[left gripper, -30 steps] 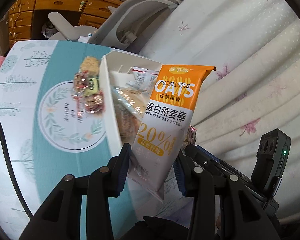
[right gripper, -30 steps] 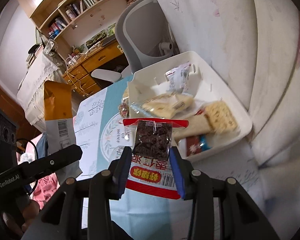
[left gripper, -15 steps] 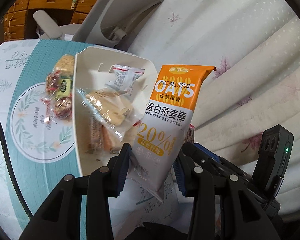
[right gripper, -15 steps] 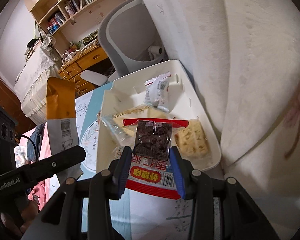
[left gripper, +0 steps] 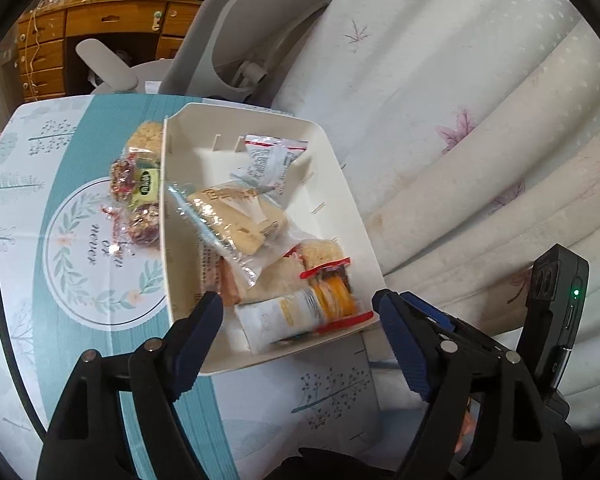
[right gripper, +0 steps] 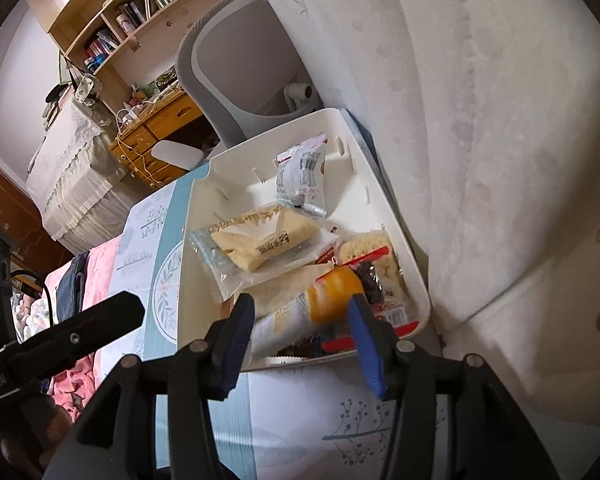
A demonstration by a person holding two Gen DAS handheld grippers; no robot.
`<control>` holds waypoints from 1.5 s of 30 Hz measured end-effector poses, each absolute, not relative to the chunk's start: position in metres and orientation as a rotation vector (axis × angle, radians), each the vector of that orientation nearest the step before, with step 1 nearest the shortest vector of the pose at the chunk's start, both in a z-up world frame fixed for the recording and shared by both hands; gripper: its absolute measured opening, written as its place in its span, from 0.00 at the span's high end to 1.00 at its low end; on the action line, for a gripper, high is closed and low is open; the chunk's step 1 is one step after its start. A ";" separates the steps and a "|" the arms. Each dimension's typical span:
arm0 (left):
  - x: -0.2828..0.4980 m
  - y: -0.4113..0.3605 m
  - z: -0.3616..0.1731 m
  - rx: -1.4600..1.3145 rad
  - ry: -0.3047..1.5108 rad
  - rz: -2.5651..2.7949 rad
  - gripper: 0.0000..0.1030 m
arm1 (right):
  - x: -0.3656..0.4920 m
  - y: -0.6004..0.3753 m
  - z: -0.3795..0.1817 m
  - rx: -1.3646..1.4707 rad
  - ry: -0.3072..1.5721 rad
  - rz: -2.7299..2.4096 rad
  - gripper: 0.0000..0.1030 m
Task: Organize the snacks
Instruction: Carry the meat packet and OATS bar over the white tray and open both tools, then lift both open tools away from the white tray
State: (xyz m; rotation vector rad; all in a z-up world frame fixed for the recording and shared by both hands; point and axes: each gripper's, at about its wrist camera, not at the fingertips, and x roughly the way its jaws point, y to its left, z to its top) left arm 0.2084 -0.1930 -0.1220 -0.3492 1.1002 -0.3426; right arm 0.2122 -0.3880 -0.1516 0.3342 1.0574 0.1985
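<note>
A white tray (left gripper: 260, 114) (right gripper: 284, 130) holds several wrapped snacks on the teal-and-white tablecloth (left gripper: 80, 280). The orange-and-white oat stick packet (left gripper: 300, 314) (right gripper: 304, 312) lies blurred at the tray's near end. My left gripper (left gripper: 298, 316) hangs above it, its jaws opening wide and touching nothing. The red packet of dark snack (right gripper: 380, 308) lies in the tray's near right corner. My right gripper (right gripper: 300, 312) is over that end, jaws opening, pads off both packets. A clear bag of pale biscuits (left gripper: 236, 220) (right gripper: 260, 240) fills the tray's middle.
Several small wrapped sweets (left gripper: 140, 184) lie on the cloth left of the tray. White flowered bedding (left gripper: 480, 140) rises just right of the tray. A grey office chair (left gripper: 236, 40) and a wooden desk (left gripper: 100, 28) stand beyond the table. The left gripper's finger (right gripper: 100, 320) shows in the right wrist view.
Both grippers moved over the tray, then opened. The oat stick packet left the left jaws and the red packet left the right jaws; both now lie in the tray.
</note>
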 end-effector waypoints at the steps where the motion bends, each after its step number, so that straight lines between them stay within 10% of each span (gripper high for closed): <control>1: 0.207 -0.191 -0.121 -0.340 1.105 -0.331 0.23 | 0.212 -0.387 -0.152 0.336 1.060 0.200 0.52; 11: 0.196 -0.158 -0.094 -0.238 1.109 -0.209 0.22 | 0.203 -0.364 -0.150 0.338 1.085 0.194 0.46; 15: 0.191 -0.141 -0.076 -0.160 1.125 -0.133 0.21 | 0.198 -0.354 -0.147 0.351 1.088 0.193 0.25; 45: 0.133 0.040 -0.003 0.115 1.072 -0.234 0.19 | 0.111 -0.180 -0.126 0.570 1.026 -0.060 0.25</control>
